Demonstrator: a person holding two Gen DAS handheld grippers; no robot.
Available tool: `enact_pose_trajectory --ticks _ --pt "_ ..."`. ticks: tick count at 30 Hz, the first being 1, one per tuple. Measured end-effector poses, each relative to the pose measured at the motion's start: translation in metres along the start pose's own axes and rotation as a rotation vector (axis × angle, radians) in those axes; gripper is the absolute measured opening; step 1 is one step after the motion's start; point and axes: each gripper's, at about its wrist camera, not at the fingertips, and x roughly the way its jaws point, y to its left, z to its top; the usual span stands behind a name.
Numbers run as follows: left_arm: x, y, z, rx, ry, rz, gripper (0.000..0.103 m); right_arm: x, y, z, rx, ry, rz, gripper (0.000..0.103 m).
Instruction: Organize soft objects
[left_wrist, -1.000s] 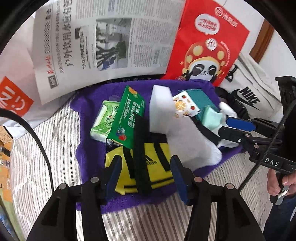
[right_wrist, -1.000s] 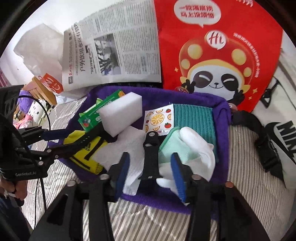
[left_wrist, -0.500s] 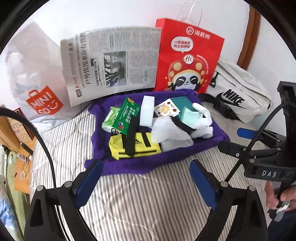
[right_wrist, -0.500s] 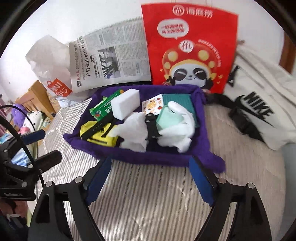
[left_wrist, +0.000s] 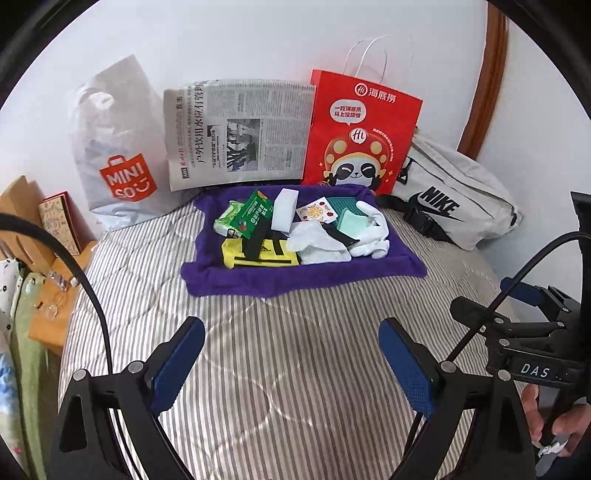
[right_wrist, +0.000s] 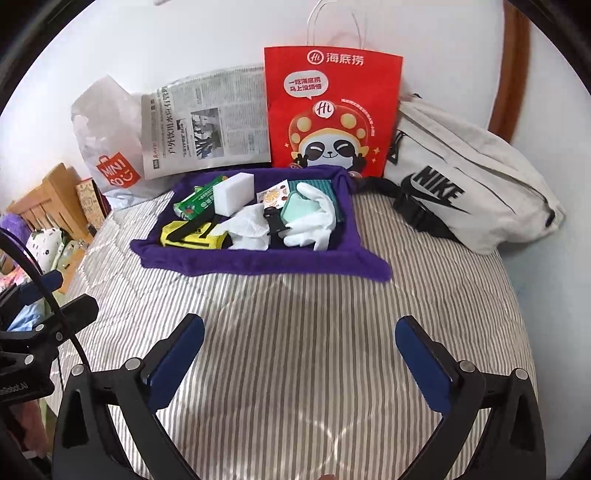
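A purple towel (left_wrist: 295, 277) lies on the striped bed with a pile of soft things on it. The pile holds a yellow pouch (left_wrist: 258, 254) with a black strap, a green packet (left_wrist: 253, 218), a white sponge (left_wrist: 284, 208), a white cloth (left_wrist: 317, 243) and white gloves (left_wrist: 373, 236). My left gripper (left_wrist: 290, 328) hangs open over bare bedding, well short of the towel. My right gripper (right_wrist: 300, 325) is likewise back from the towel (right_wrist: 258, 264). Its jaws are opening, with nothing between them.
Against the wall behind the towel stand a white Miniso bag (left_wrist: 118, 155), a newspaper (left_wrist: 236, 129) and a red panda paper bag (left_wrist: 358, 133). A grey Nike bag (left_wrist: 454, 199) lies at the right. Wooden furniture (right_wrist: 48, 199) borders the bed on the left.
Both grippers have drawn back and upward from the pile and spread wide. The black straps that stood between their jaws stay on the towel.
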Motion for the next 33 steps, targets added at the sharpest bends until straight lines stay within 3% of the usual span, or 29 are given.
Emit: enact_pose_trajectory --ticks 11,33 --pt "-0.034 -0.009 -0.030 0.021 -0.040 0.039 0.096 -0.027 0.004 -0.032 -0.022 -0.017 -0.023 0.103" --pt "-0.044 -0.012 -0.038 0.002 -0.040 0.071 0.098 -0.046 0.002 -0.038 -0.010 -0.054 -0.007 0.103"
